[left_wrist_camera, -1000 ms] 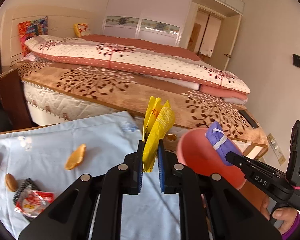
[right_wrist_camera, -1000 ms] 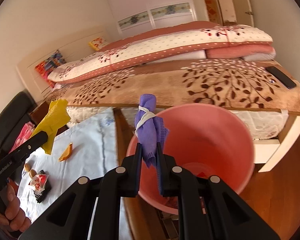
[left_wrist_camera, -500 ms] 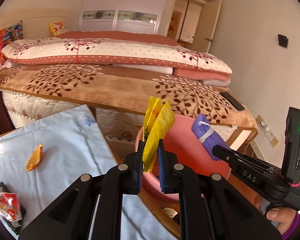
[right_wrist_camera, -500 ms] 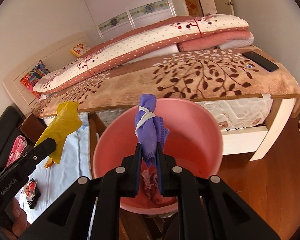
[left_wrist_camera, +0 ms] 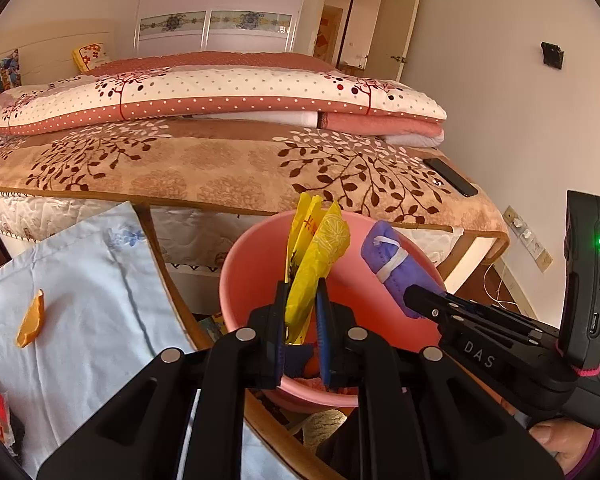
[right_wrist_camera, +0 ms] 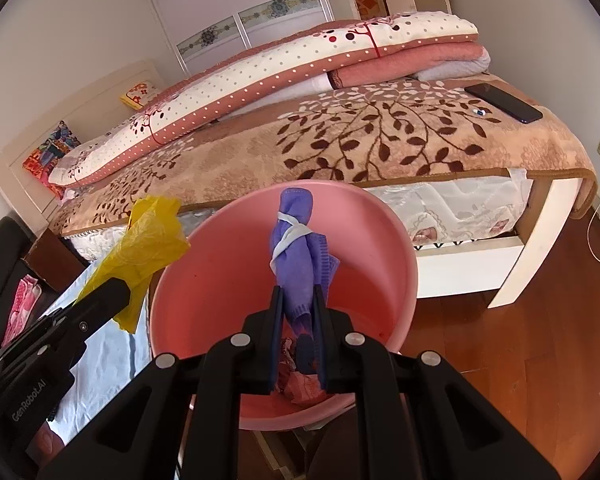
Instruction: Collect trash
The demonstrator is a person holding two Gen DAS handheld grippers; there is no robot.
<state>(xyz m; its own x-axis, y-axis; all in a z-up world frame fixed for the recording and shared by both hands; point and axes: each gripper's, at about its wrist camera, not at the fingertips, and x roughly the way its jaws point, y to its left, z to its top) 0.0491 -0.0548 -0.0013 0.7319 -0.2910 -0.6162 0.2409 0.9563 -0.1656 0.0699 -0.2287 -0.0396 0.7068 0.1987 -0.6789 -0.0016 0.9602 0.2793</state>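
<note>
A bedroom with pale walls is shown, lit by daylight. Most of the view is filled by a bed covered with a tan blanket printed with brown leafy branches; a folded dotted quilt is laid along its far side, and a dark phone is seen near its foot corner. A white wardrobe with patterned bands is set behind the bed, beside a doorway. Reddish wooden floor is seen at the right. A pale blue cloth is spread over the tabletop at the left.
</note>
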